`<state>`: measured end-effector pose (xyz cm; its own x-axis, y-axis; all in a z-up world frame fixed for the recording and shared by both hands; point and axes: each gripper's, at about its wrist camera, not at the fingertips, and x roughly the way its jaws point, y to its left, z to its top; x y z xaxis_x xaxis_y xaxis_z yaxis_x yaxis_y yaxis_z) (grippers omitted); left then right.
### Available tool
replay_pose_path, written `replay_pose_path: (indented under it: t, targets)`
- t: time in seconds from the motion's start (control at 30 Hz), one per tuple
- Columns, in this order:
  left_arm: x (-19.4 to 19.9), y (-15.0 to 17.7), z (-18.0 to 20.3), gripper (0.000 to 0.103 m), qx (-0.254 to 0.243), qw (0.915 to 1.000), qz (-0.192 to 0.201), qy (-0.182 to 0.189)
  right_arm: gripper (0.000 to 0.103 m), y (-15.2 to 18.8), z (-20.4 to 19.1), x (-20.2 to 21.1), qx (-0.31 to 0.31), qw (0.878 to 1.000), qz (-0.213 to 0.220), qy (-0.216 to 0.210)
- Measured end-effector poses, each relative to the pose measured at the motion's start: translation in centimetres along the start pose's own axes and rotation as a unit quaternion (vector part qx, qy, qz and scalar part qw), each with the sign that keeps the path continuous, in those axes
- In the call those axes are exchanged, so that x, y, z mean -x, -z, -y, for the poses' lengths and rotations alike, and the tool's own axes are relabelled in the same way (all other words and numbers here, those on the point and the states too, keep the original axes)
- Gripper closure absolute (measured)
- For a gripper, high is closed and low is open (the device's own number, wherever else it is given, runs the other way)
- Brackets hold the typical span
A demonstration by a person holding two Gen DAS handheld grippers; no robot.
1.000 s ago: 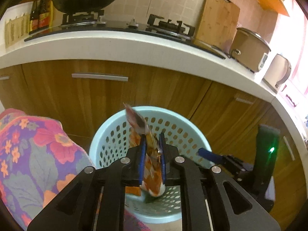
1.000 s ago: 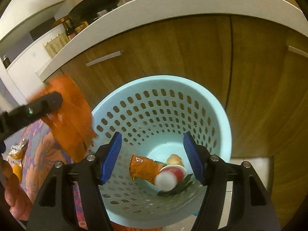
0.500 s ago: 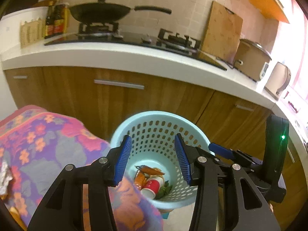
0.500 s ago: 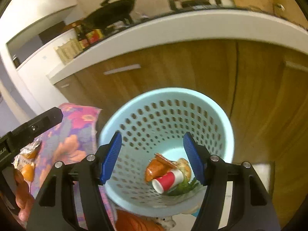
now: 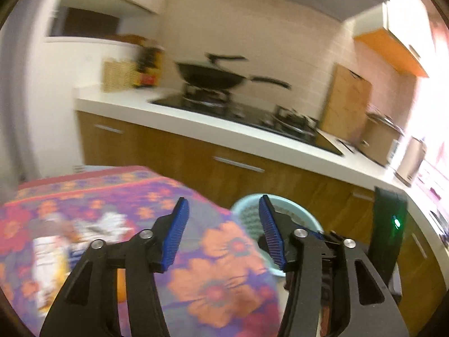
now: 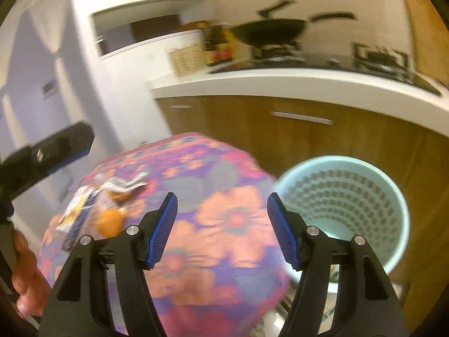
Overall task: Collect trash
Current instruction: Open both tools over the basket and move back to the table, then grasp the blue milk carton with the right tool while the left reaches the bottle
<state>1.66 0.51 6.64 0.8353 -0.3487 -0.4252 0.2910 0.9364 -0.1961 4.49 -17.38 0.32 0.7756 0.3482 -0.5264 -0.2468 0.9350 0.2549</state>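
- Both tongs, left tongs (image 5: 223, 231) and right tongs (image 6: 221, 230), gape empty; the left just opened.
- Between drops: next grab wants the litter (image 6: 112, 193) on the cloth (image 6: 224, 210), then the bin (image 6: 342, 210).

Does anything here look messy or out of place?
Yes: scraps of trash, blurred wrappers and an orange piece, lie scattered on the flowered tablecloth rather than in the light-blue basket beside it. Nothing else stands out, though both views are blurred.

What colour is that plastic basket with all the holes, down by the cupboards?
The perforated plastic basket is pale mint blue-green, clearest in the right wrist view.
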Motion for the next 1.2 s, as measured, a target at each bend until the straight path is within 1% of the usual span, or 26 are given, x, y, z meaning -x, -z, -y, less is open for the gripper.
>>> replay_pose_path:
  t: [0.03, 0.07, 0.1, 0.2, 0.27, 0.37, 0.47, 0.57, 0.63, 0.67, 0.77, 0.83, 0.9, 0.97, 1.0, 1.03, 1.1, 1.2]
  targets:
    - [1.2, 0.3, -0.9, 0.046, 0.001, 0.9996, 0.016, -0.024, 0.040, 0.3, -1.6, -0.1, 0.013, 1.000, 0.002, -0.009]
    - [2.0, 0.4, -1.4, 0.043, 0.001, 0.9988, 0.026, -0.041, 0.040, 0.6, -3.1, -0.1, 0.024, 1.000, 0.004, -0.018]
    - [3.0, 0.8, -2.3, 0.042, 0.002, 0.9973, 0.035, -0.064, 0.040, 0.8, -4.6, -0.2, 0.033, 0.999, 0.004, -0.028]
    - [5.0, 1.8, -5.0, 0.042, 0.016, 0.9933, 0.041, -0.107, 0.040, 1.5, -7.6, -0.7, 0.055, 0.997, -0.006, -0.051]
    - [6.1, 2.4, -6.7, 0.042, 0.030, 0.9905, 0.042, -0.127, 0.040, 2.4, -10.1, -1.2, 0.073, 0.995, -0.018, -0.064]
    - [7.4, 3.7, -10.0, 0.038, 0.061, 0.9839, 0.037, -0.164, 0.041, 3.7, -12.7, -1.7, 0.096, 0.992, -0.032, -0.079]
    - [8.1, 4.9, -13.0, 0.038, 0.099, 0.9789, 0.028, -0.177, 0.040, 4.7, -14.9, -2.2, 0.116, 0.988, -0.046, -0.094]
    - [8.2, 5.8, -15.1, 0.040, 0.127, 0.9771, 0.014, -0.170, 0.040, 5.6, -16.7, -2.4, 0.132, 0.984, -0.055, -0.105]
    - [7.9, 6.3, -16.0, 0.041, 0.143, 0.9771, 0.002, -0.158, 0.040, 5.8, -17.6, -2.6, 0.143, 0.982, -0.059, -0.107]
    - [7.6, 6.5, -16.5, 0.044, 0.155, 0.9763, -0.005, -0.151, 0.040, 5.8, -18.0, -2.7, 0.147, 0.981, -0.061, -0.111]
    - [6.9, 7.3, -17.6, 0.045, 0.185, 0.9743, -0.017, -0.128, 0.040, 6.2, -19.0, -3.4, 0.160, 0.978, -0.079, -0.111]
    - [6.5, 7.7, -17.7, 0.045, 0.188, 0.9740, -0.022, -0.125, 0.040, 6.5, -19.6, -4.0, 0.171, 0.975, -0.093, -0.106]
    - [6.1, 8.0, -17.7, 0.045, 0.186, 0.9747, -0.026, -0.121, 0.041, 6.6, -19.6, -4.1, 0.173, 0.976, -0.093, -0.098]
    - [5.8, 8.1, -17.5, 0.045, 0.187, 0.9750, -0.029, -0.117, 0.041, 6.6, -19.5, -4.6, 0.171, 0.975, -0.105, -0.099]
    - [5.6, 8.2, -17.5, 0.045, 0.188, 0.9751, -0.031, -0.114, 0.048, 6.6, -19.5, -4.8, 0.168, 0.975, -0.108, -0.099]
    - [5.5, 8.2, -17.5, 0.045, 0.188, 0.9751, -0.032, -0.112, 0.061, 6.6, -19.3, -4.9, 0.167, 0.974, -0.111, -0.102]
    - [5.4, 8.3, -17.4, 0.045, 0.188, 0.9752, -0.034, -0.112, 0.062, 6.6, -19.1, -5.0, 0.164, 0.974, -0.115, -0.103]
    - [5.3, 8.2, -17.3, 0.039, 0.189, 0.9757, -0.040, -0.104, 0.064, 6.5, -18.4, -4.8, 0.149, 0.976, -0.118, -0.102]
